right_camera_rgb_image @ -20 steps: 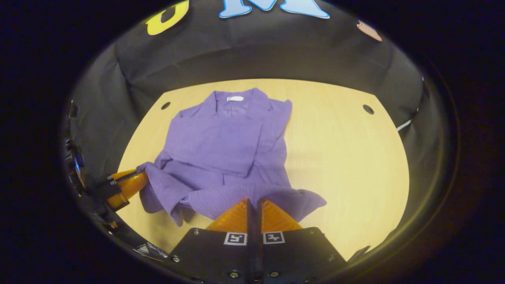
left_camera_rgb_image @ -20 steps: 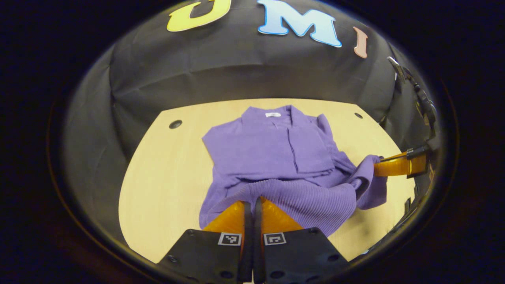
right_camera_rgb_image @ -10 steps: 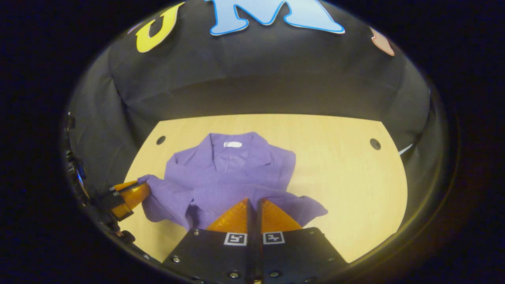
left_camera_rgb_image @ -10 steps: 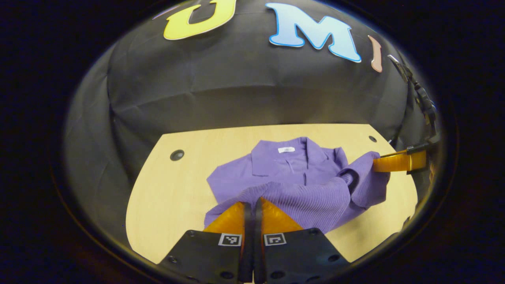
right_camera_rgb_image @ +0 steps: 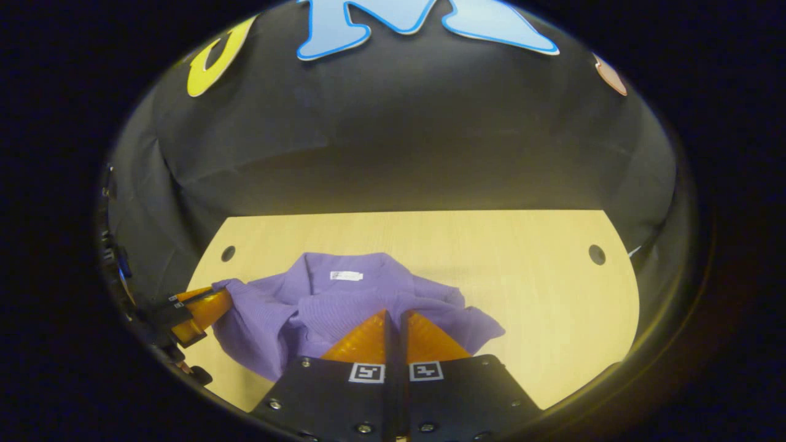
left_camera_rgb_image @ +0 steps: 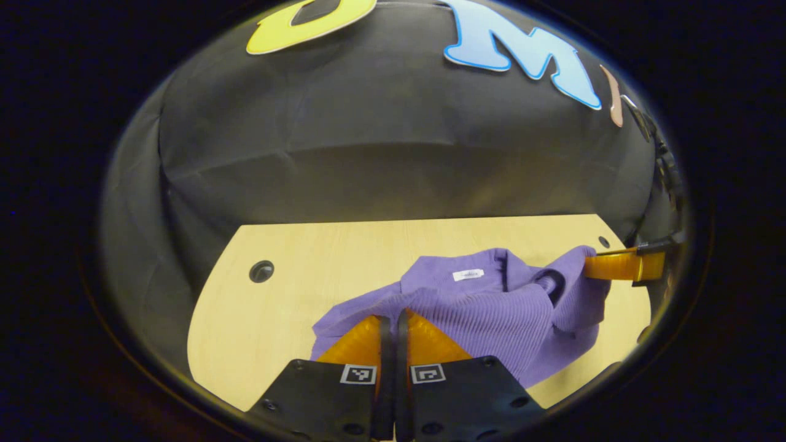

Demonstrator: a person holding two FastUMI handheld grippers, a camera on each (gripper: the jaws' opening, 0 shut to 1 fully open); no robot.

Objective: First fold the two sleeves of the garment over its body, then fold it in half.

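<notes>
A purple ribbed garment (left_camera_rgb_image: 491, 307) lies on the wooden table (left_camera_rgb_image: 295, 288), its collar with a white label (left_camera_rgb_image: 468, 274) at the far end. The left gripper (left_camera_rgb_image: 393, 316) is shut on the garment's lifted hem, which drapes over its fingers. The right gripper (right_camera_rgb_image: 393, 314) is likewise shut on the hem of the garment (right_camera_rgb_image: 344, 294). In the left gripper view the right gripper (left_camera_rgb_image: 589, 265) shows at the right edge, pinching the other hem corner. In the right gripper view the left gripper (right_camera_rgb_image: 216, 301) shows at the left edge, holding purple cloth.
The table (right_camera_rgb_image: 522, 276) has round holes near its far corners (left_camera_rgb_image: 261, 271) (right_camera_rgb_image: 596, 254) (right_camera_rgb_image: 228, 253). The black cloth wall (left_camera_rgb_image: 368, 135) rises just behind the table's far edge. Bare tabletop lies to the left of the garment in the left gripper view.
Both grippers have carried the hem forward toward the collar. The lifted lower half now covers most of the body, and the collar and table edge look nearer and lower.
</notes>
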